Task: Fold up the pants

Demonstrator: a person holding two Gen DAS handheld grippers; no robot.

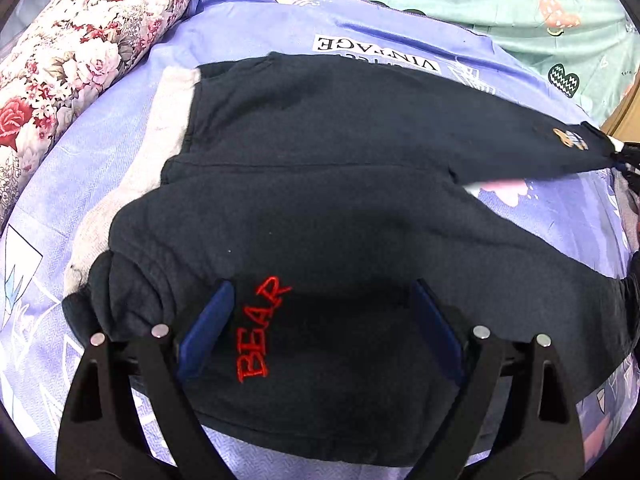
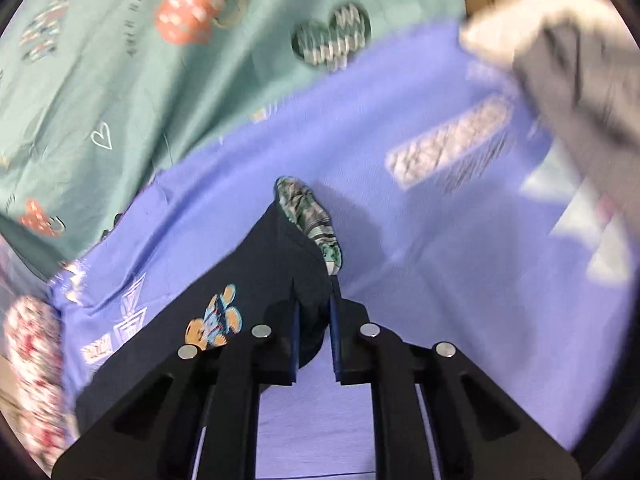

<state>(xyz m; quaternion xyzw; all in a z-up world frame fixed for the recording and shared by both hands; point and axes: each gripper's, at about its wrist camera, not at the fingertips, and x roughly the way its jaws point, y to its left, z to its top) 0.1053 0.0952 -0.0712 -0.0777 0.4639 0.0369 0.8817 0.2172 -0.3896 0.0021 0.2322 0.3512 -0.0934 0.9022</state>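
Observation:
Dark navy pants (image 1: 320, 140) lie spread on a lilac bedspread (image 1: 248, 16). Red "BEAR" lettering (image 1: 260, 328) sits on the near part. My left gripper (image 1: 322, 284) hovers over that part, open, its blue pads (image 1: 208, 324) standing wide either side of the lettering. One leg stretches off to the right, with a small bear patch (image 1: 570, 138) near its end. In the right wrist view my right gripper (image 2: 315, 300) is shut on that leg end (image 2: 272, 248), beside the bear patch (image 2: 216, 320). A green patterned lining (image 2: 316, 216) shows at the cuff beyond the fingertips.
A floral pillow (image 1: 80, 40) lies along the left of the bed. A green printed sheet (image 1: 480, 0) covers the far side. A pale grey cloth (image 1: 168, 120) sticks out from under the pants at the left. Another grey garment (image 2: 568, 72) lies at the upper right.

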